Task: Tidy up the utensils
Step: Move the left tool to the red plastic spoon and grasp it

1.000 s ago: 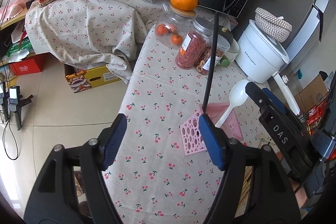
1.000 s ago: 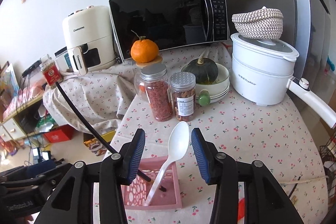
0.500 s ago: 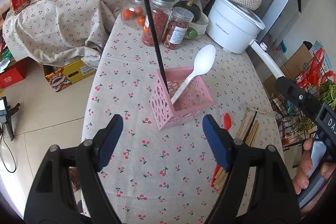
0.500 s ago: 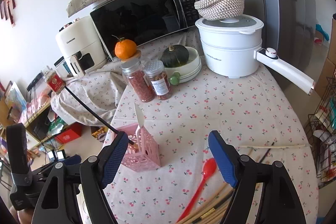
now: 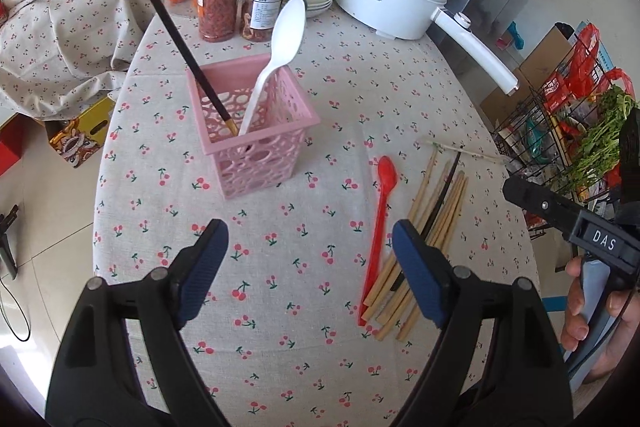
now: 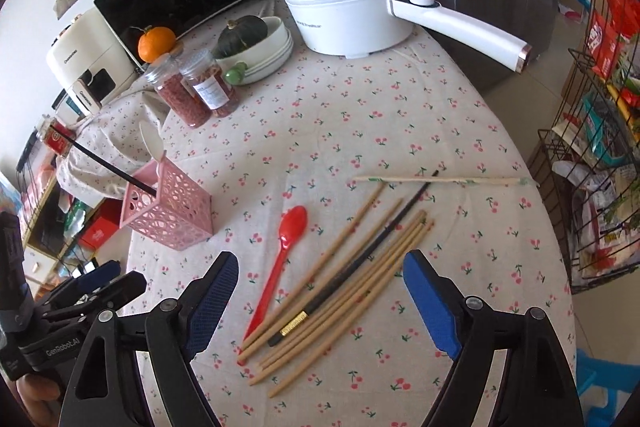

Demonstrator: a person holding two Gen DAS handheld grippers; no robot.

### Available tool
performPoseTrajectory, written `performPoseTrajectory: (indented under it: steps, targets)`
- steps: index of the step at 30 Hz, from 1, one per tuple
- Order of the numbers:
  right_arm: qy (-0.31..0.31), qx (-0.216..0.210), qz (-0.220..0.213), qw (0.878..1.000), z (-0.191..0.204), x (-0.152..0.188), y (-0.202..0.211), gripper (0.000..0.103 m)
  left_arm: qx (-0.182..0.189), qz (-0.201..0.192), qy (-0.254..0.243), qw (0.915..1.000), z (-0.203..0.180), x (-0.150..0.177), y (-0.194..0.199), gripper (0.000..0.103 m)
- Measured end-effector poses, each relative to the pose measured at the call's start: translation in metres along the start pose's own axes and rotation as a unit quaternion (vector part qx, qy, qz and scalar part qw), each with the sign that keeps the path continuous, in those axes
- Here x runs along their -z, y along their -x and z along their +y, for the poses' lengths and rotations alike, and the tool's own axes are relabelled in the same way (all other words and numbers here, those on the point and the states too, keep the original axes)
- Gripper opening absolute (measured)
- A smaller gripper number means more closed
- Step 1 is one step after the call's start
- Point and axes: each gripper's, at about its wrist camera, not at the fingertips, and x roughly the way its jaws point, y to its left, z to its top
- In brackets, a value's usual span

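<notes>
A pink perforated basket [image 5: 260,155] stands on the cherry-print tablecloth, with a white spoon [image 5: 286,27] and a black chopstick [image 5: 168,15] leaning in it. A red spoon [image 6: 286,243] lies on the cloth beside a bundle of wooden chopsticks [image 6: 360,291], which has one black chopstick [image 6: 360,263] among them. Another pale chopstick [image 6: 444,180] lies crosswise behind them. My left gripper [image 5: 306,231] hovers over bare cloth near the basket. Its jaws are opening, with nothing between them. My right gripper [image 6: 320,259] hangs over the bundle, its jaws also opening and empty.
A white electric pot [image 6: 344,15] with a long handle stands at the back, next to a bowl holding a squash [image 6: 256,43] and two jars [image 6: 192,91]. A wire rack of groceries [image 6: 592,147] stands past the table's right edge. A hand [image 5: 580,307] holds the right gripper's handle.
Both grippers have drawn back from the basket towards the near side of the table. The right gripper's jaws spread wide away from the white spoon, which stays in the basket. The loose utensils have come into view.
</notes>
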Motion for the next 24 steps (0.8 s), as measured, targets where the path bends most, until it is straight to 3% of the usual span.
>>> performPoseTrajectory:
  steps: [9,11,13,14,19,24]
  targets:
    - [-0.013,0.033,0.054,0.998,-0.041,0.009,-0.019,0.086,0.019,0.035,-0.017,0.9991,-0.036,0.0,-0.03,0.084]
    - [-0.015,0.035,0.058,0.998,-0.047,0.008,-0.021,0.086,0.023,0.047,-0.024,0.9983,-0.047,-0.004,-0.042,0.077]
    - [-0.016,0.036,0.061,0.997,-0.051,0.006,-0.022,0.086,0.02,0.058,-0.036,0.9975,-0.057,-0.009,-0.057,0.062]
    - [-0.016,0.035,0.062,0.997,-0.052,0.005,-0.023,0.086,0.017,0.062,-0.041,0.997,-0.062,-0.012,-0.064,0.06]
    - [-0.022,0.036,0.064,0.997,-0.062,0.002,-0.025,0.086,-0.016,0.084,-0.071,0.9938,-0.086,-0.03,-0.101,0.046]
    - [-0.029,0.04,0.064,0.997,-0.074,-0.001,-0.026,0.086,-0.051,0.123,-0.119,0.984,-0.108,-0.04,-0.132,0.043]
